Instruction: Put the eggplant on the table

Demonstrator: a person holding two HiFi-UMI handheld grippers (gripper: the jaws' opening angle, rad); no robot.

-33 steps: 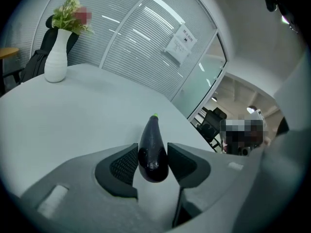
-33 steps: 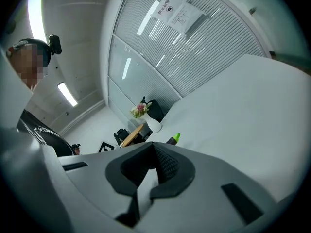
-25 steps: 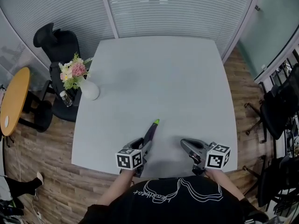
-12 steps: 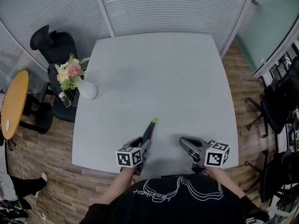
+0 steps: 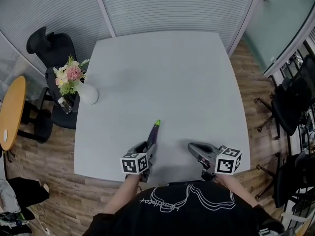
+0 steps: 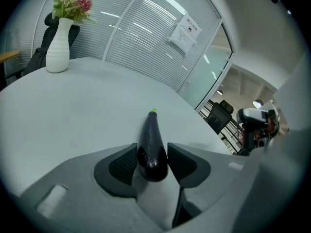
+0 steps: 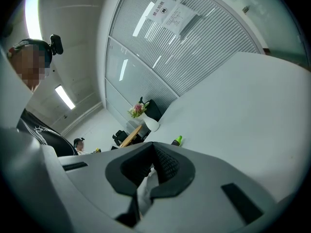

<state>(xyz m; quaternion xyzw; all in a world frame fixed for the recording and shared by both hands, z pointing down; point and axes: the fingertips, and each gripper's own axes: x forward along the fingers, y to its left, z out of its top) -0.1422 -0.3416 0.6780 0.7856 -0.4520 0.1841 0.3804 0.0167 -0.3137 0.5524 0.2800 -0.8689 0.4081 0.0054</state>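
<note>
A dark purple eggplant point(image 5: 153, 134) with a green stem tip points away from me over the near part of the grey table point(image 5: 162, 73). My left gripper point(image 5: 149, 148) is shut on its thick end, and in the left gripper view both pads press the eggplant point(image 6: 151, 140) from either side. Its slim end slopes down toward the tabletop. My right gripper point(image 5: 191, 148) is shut with nothing in it, low over the table to the right of the eggplant. The right gripper view shows the right gripper point(image 7: 153, 148) with pads together and the green stem tip point(image 7: 177, 140) beyond.
A white vase point(image 5: 88, 95) of flowers stands at the table's left edge. A black office chair point(image 5: 47, 43) and a round orange table point(image 5: 10, 112) are on the left. More black chairs point(image 5: 290, 102) stand on the right. Glass walls with blinds point(image 5: 172, 9) lie beyond.
Only the head view has shifted a little. Both grippers and the eggplant keep their places.
</note>
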